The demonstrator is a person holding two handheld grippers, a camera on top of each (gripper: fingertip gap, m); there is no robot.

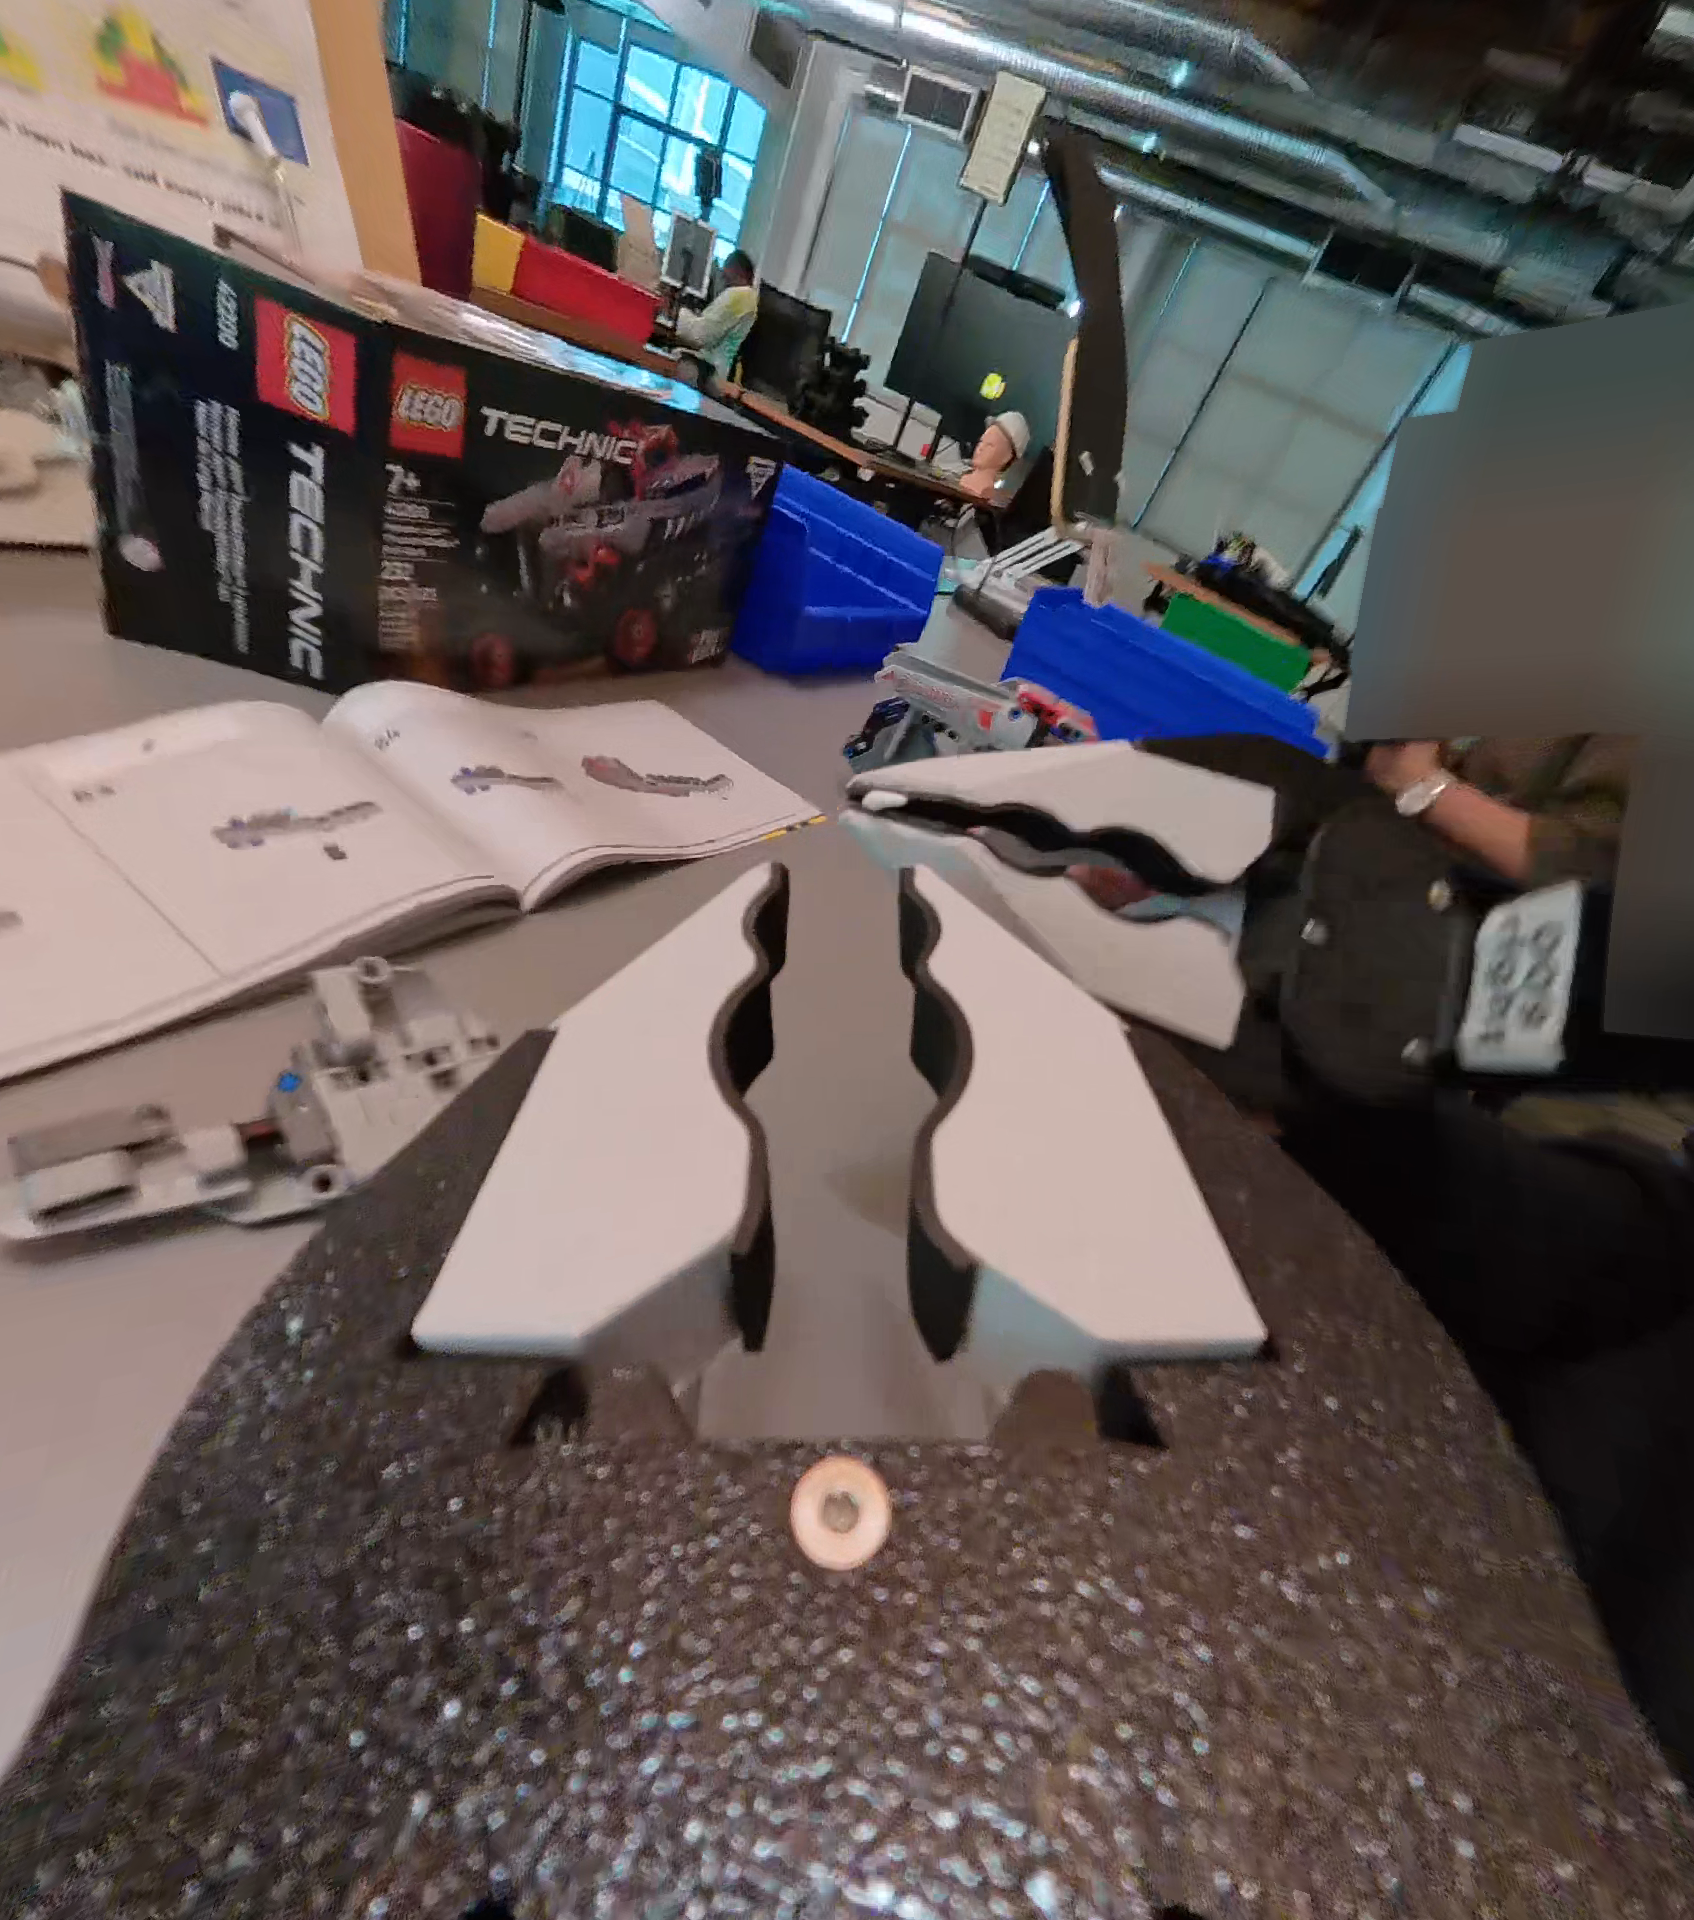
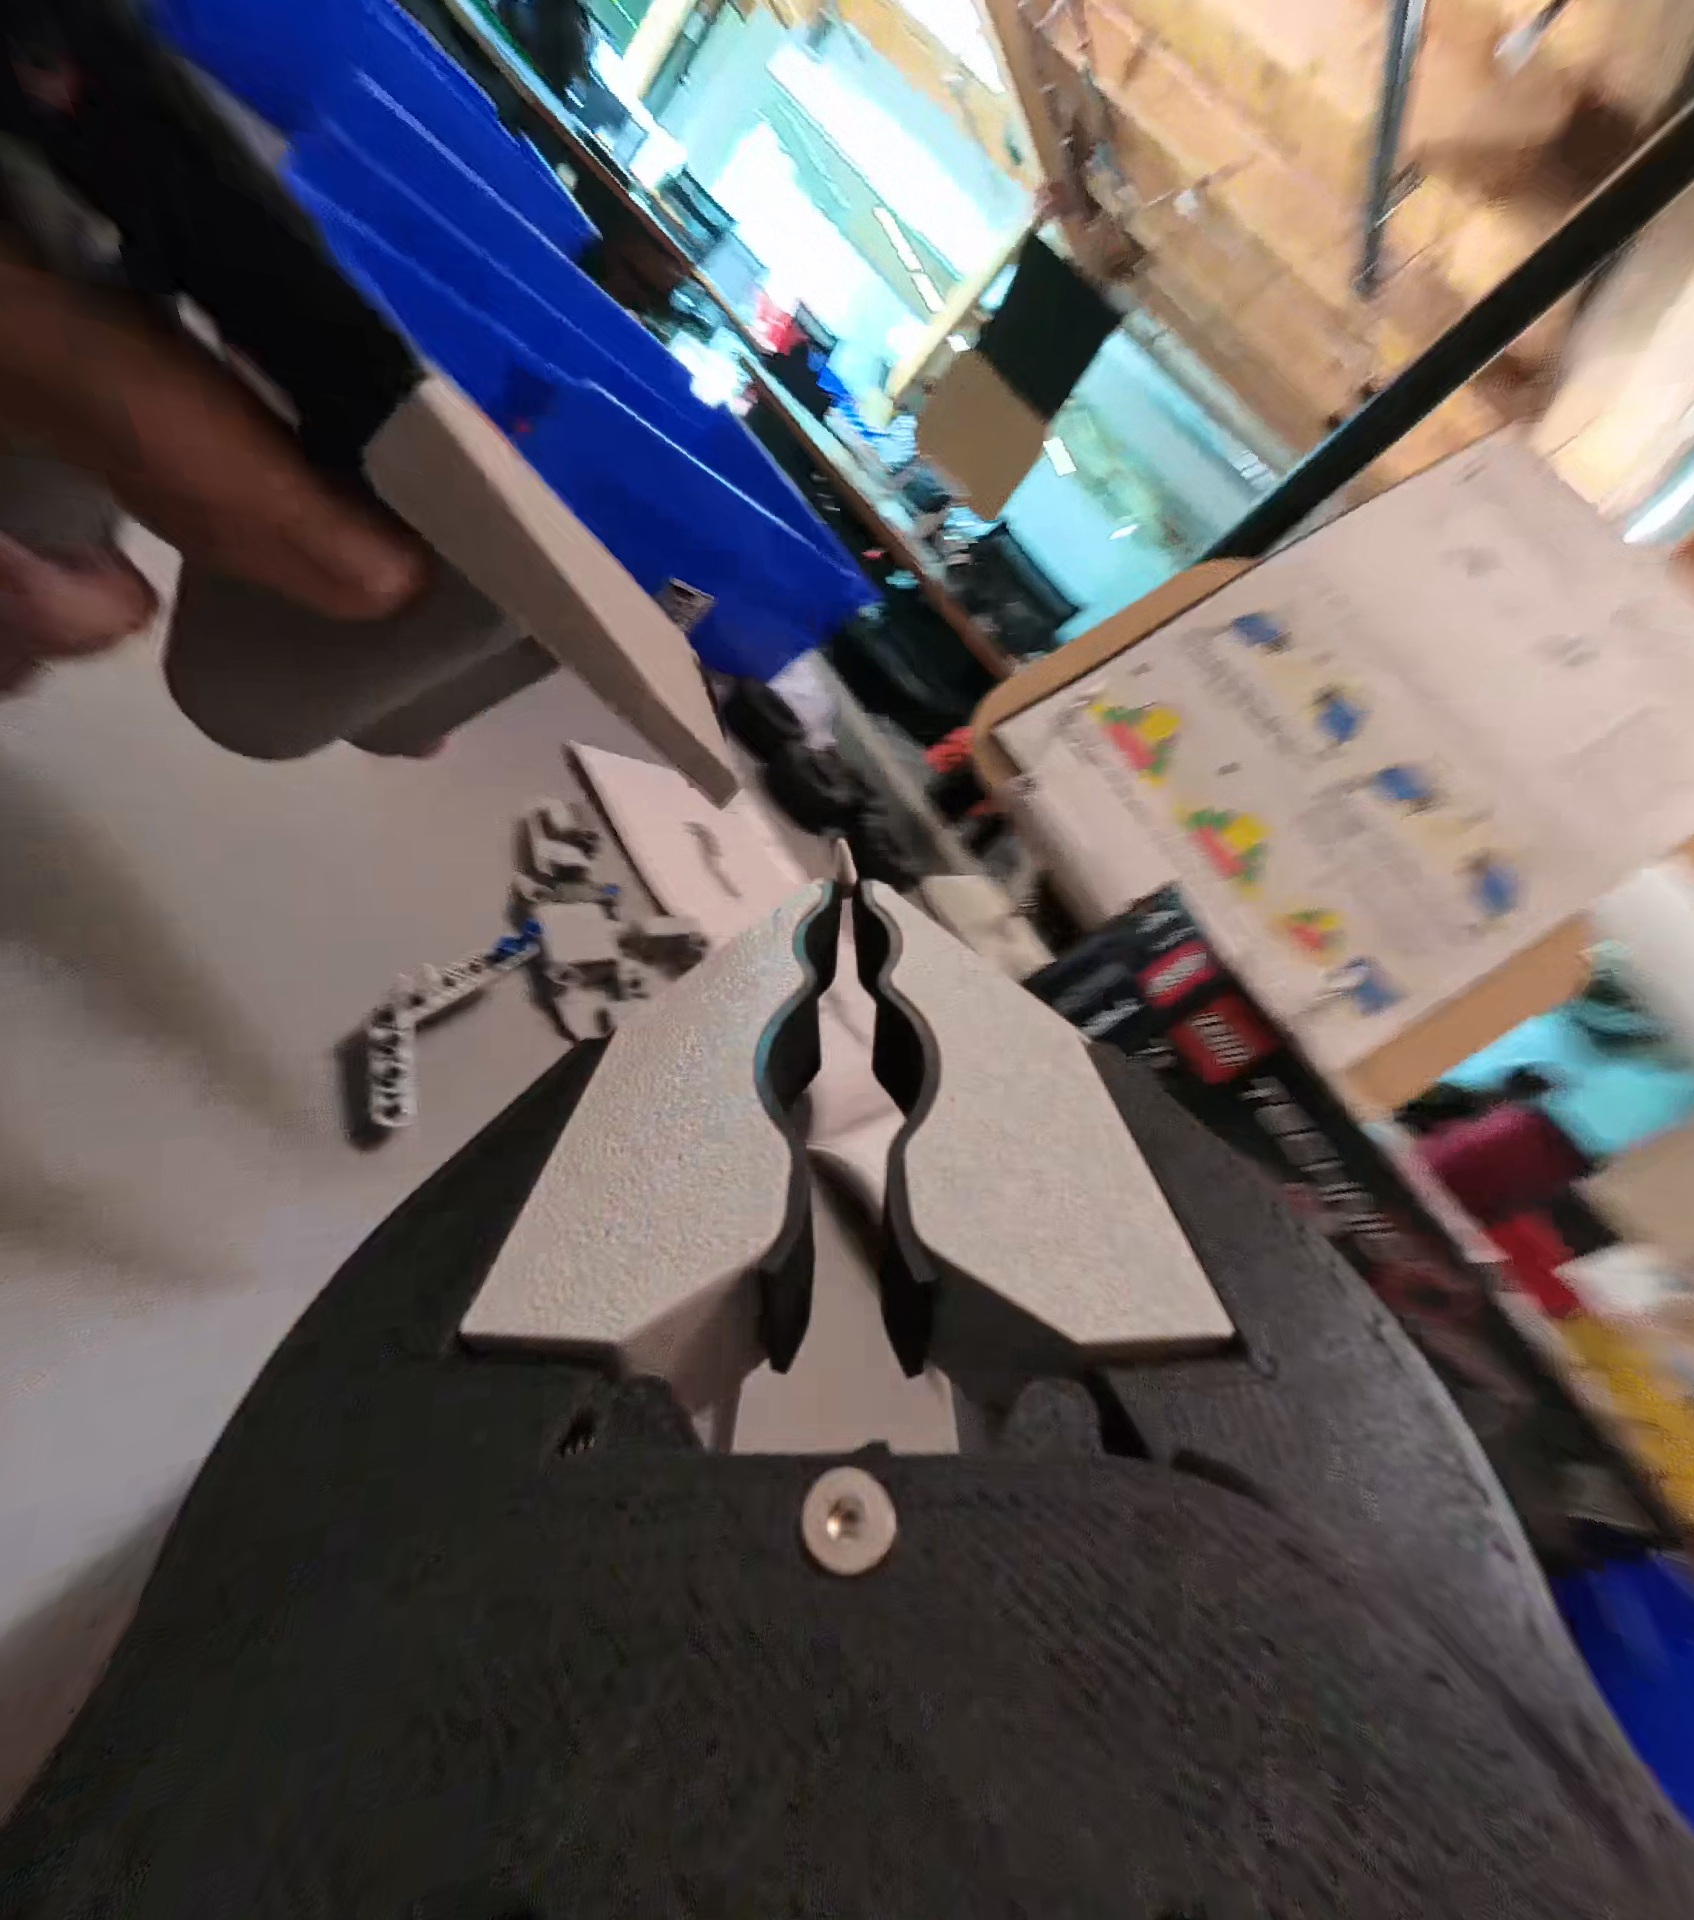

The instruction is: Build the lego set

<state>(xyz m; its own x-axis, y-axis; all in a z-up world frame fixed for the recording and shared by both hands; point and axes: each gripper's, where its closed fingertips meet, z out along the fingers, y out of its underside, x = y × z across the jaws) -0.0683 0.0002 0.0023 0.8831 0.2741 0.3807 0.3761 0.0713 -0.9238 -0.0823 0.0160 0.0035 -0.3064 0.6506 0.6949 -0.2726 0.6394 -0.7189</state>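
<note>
Above grey table (image 1: 43, 1351): left gripper (image 1: 840, 883) fingers apart, empty; right gripper (image 2: 847, 891) fingers pinching small white piece (image 1: 882, 801)

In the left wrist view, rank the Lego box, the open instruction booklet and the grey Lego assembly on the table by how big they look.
1. Open instruction booklet and Lego box: roughly alike; the booklet lies nearer, so I won't rank them.
2. Grey Lego assembly: clearly smallest.
</note>
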